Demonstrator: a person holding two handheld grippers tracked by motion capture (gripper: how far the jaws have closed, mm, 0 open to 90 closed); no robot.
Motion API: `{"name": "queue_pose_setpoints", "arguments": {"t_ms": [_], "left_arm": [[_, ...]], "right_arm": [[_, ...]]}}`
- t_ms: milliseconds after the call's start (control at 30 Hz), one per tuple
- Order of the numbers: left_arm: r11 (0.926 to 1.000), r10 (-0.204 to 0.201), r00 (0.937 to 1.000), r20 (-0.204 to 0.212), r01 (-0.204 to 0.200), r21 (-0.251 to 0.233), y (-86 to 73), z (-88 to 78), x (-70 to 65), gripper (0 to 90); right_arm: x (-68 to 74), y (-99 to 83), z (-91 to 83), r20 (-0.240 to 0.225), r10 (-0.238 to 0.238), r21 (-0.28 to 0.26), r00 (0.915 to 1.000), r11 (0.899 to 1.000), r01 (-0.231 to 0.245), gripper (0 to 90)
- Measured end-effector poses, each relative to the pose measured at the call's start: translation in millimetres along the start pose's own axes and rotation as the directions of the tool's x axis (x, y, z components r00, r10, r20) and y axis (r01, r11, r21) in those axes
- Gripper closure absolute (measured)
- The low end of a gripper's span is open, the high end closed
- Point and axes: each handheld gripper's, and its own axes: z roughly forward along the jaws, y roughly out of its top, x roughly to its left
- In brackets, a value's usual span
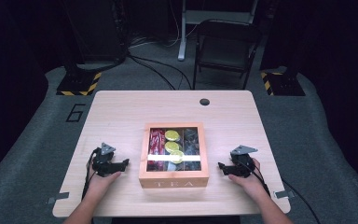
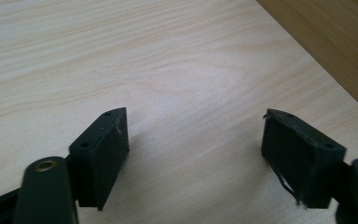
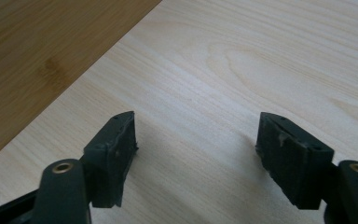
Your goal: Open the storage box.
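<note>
Left gripper [image 1: 121, 164] and right gripper [image 1: 223, 166] rest wide apart-jawed, empty, the tea box [image 1: 173, 179] between them. Likely next: lid; approach both sides evenly.

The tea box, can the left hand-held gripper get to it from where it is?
Probably yes. The left hand-held gripper rests on the table just beside the tea box, jaws open and pointing at its side, with bare wood between them. The closed lid would keep it from what's inside.

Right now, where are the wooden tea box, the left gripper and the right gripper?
wooden tea box [image 1: 174, 179], high view, front wall.
left gripper [image 1: 125, 162], high view, jaw tips.
right gripper [image 1: 221, 166], high view, jaw tips.
</note>
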Motion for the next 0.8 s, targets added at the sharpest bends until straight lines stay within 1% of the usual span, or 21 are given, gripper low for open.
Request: {"name": "queue_pose_setpoints", "arguments": {"t_ms": [33, 100, 133, 167, 200, 233, 267, 300, 333, 367, 400, 433, 467, 567, 600, 633, 667, 700, 733, 767, 800], "left_arm": [[0.9999, -0.001, 1.0000, 0.008, 0.000, 0.012, 0.6, -1.1, 1.0, 24.9], [0.9998, -0.020, 0.9996, 0.020, 0.020, 0.007, 1.2, -1.8, 2.8, 27.4], [0.9992, -0.039, 0.9991, 0.018, 0.039, -0.002, 1.2, -1.9, 3.4, 29.2], [0.9989, -0.046, 0.9986, 0.027, 0.046, 0.006, 1.6, -2.9, 4.5, 31.0], [0.9981, -0.061, 0.9976, 0.032, 0.061, 0.005, 2.0, -3.6, 5.5, 32.7], [0.9978, -0.065, 0.9972, 0.036, 0.064, 0.013, 2.6, -4.7, 6.6, 35.8], [0.9973, -0.074, 0.9967, 0.034, 0.073, 0.007, 2.7, -4.5, 6.4, 37.2], [0.9975, -0.069, 0.9969, 0.037, 0.069, 0.016, 3.9, -6.3, 6.8, 37.5], [0.9977, -0.068, 0.9971, 0.035, 0.067, 0.012, 4.3, -7.0, 6.1, 38.2], [0.9980, -0.062, 0.9974, 0.037, 0.061, 0.015, 5.5, -8.7, 5.3, 38.5], [0.9983, -0.059, 0.9977, 0.034, 0.058, 0.008, 6.2, -9.6, 4.0, 38.7], [0.9985, -0.054, 0.9977, 0.042, 0.053, 0.015, 7.5, -11.4, 2.9, 39.4], [0.9989, -0.048, 0.9981, 0.040, 0.048, 0.002, 7.9, -11.8, 1.3, 39.5], [0.9992, -0.041, 0.9971, 0.064, 0.041, 0.005, 9.7, -15.5, -1.6, 40.7], [0.9987, -0.050, 0.9963, 0.070, 0.051, -0.008, 9.9, -16.0, -2.7, 41.2], [0.9984, -0.056, 0.9949, 0.085, 0.056, -0.001, 10.6, -17.4, -2.7, 41.5], [0.9976, -0.067, 0.9924, 0.103, 0.069, -0.011, 11.5, -18.7, -3.0, 41.5], [0.9971, -0.074, 0.9905, 0.116, 0.076, -0.008, 12.0, -20.0, -2.9, 41.4], [0.9958, -0.085, 0.9890, 0.121, 0.088, -0.023, 12.2, -20.5, -3.7, 41.3], [0.9959, -0.086, 0.9878, 0.130, 0.089, -0.017, 12.6, -22.0, -3.4, 41.4], [0.9954, -0.089, 0.9873, 0.132, 0.093, -0.024, 12.4, -22.9, -4.0, 41.3]], "right_arm": [[0.3, -0.2, 0.0, 0.004, 0.005, -0.008, 1.0000, 1.000, -0.005, 30.3], [0.2, 0.3, -1.7, 0.002, 0.012, 0.008, 0.9999, 1.000, -0.012, 32.9], [0.2, 0.6, -2.3, 0.000, 0.019, 0.011, 0.9998, 1.000, -0.019, 33.4], [-0.7, 0.8, -3.0, -0.005, 0.014, 0.012, 0.9999, 1.000, -0.014, 33.8], [-1.4, 1.1, -3.7, -0.010, 0.011, 0.014, 0.9999, 1.000, -0.011, 34.5], [-1.4, 1.5, -4.8, -0.011, 0.013, 0.006, 0.9998, 1.000, -0.013, 35.9], [-1.2, 2.1, -6.3, -0.010, 0.020, 0.003, 0.9997, 1.000, -0.020, 36.9], [-0.7, 2.2, -7.5, -0.015, 0.030, -0.001, 0.9994, 1.000, -0.030, 37.8], [-1.3, 3.0, -9.7, -0.026, 0.028, -0.003, 0.9992, 1.000, -0.028, 38.5], [-1.6, 3.1, -10.5, -0.023, 0.024, -0.009, 0.9994, 1.000, -0.025, 38.5], [-0.5, 3.2, -11.5, -0.022, 0.035, -0.015, 0.9992, 0.999, -0.035, 38.7], [-1.0, 3.9, -13.2, -0.024, 0.025, -0.007, 0.9994, 1.000, -0.025, 39.6], [-0.1, 4.1, -14.8, -0.023, 0.030, -0.008, 0.9993, 1.000, -0.030, 40.2], [-0.9, 5.0, -18.0, -0.020, 0.022, -0.020, 0.9996, 1.000, -0.023, 41.2], [-0.7, 5.4, -19.5, -0.019, 0.026, -0.014, 0.9995, 1.000, -0.026, 41.6], [-1.2, 5.7, -20.6, -0.021, 0.016, -0.017, 0.9997, 1.000, -0.016, 42.5], [-0.6, 6.1, -21.2, -0.020, 0.023, -0.023, 0.9995, 0.999, -0.024, 42.9], [-0.5, 7.0, -23.7, -0.033, 0.024, -0.013, 0.9992, 1.000, -0.024, 43.4], [-0.7, 7.3, -24.5, -0.033, 0.019, -0.020, 0.9993, 1.000, -0.019, 43.8], [0.3, 8.0, -26.1, -0.042, 0.028, -0.023, 0.9987, 0.999, -0.029, 44.2], [1.0, 8.5, -26.8, -0.040, 0.026, -0.029, 0.9989, 0.999, -0.027, 44.4]]}}
